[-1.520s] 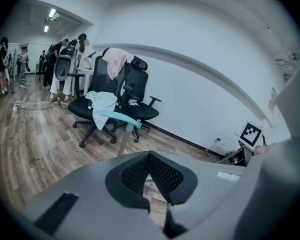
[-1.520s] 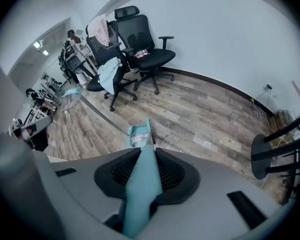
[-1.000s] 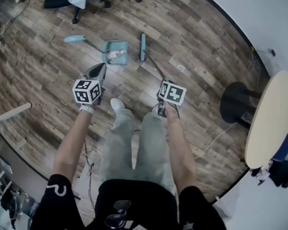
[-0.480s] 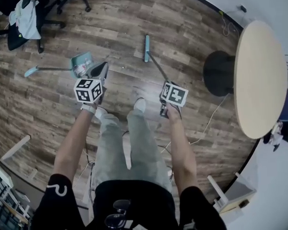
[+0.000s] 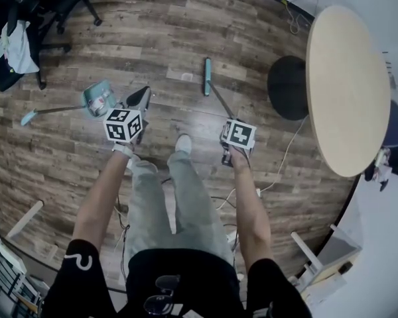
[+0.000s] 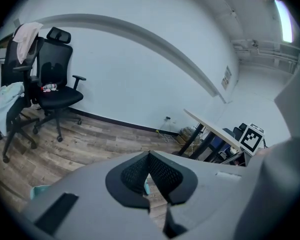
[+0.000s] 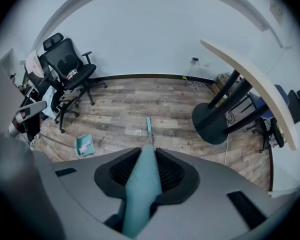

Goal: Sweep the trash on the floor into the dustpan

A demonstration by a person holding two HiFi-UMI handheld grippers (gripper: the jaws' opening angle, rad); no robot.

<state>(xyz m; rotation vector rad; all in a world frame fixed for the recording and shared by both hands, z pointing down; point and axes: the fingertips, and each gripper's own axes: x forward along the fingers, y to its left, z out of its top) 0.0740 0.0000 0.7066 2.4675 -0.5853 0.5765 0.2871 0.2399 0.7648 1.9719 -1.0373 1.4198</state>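
Observation:
A teal dustpan (image 5: pixel 98 98) lies on the wood floor with pale trash in it, its long handle (image 5: pixel 53 109) running out to the left. My left gripper (image 5: pixel 143 91) hovers just right of the pan, apart from it, jaws shut with nothing between them (image 6: pixel 149 156). My right gripper (image 5: pixel 224 128) is shut on the teal broom handle (image 7: pixel 142 184). The broom head (image 5: pixel 207 76) rests on the floor ahead, well to the right of the pan. From the right gripper view the dustpan (image 7: pixel 84 145) sits left of the broom head (image 7: pixel 148 125).
A round light-wood table (image 5: pixel 345 85) on a black base (image 5: pixel 286 88) stands at the right. Black office chairs (image 5: pixel 26 32) draped with clothes fill the upper left. Cables (image 5: pixel 278 164) trail over the floor by my right side. White wall curves behind.
The person has turned and stepped, bringing the table closer. The broom head, which lay beside the dustpan, now sits well to its right. Both grippers stay shut.

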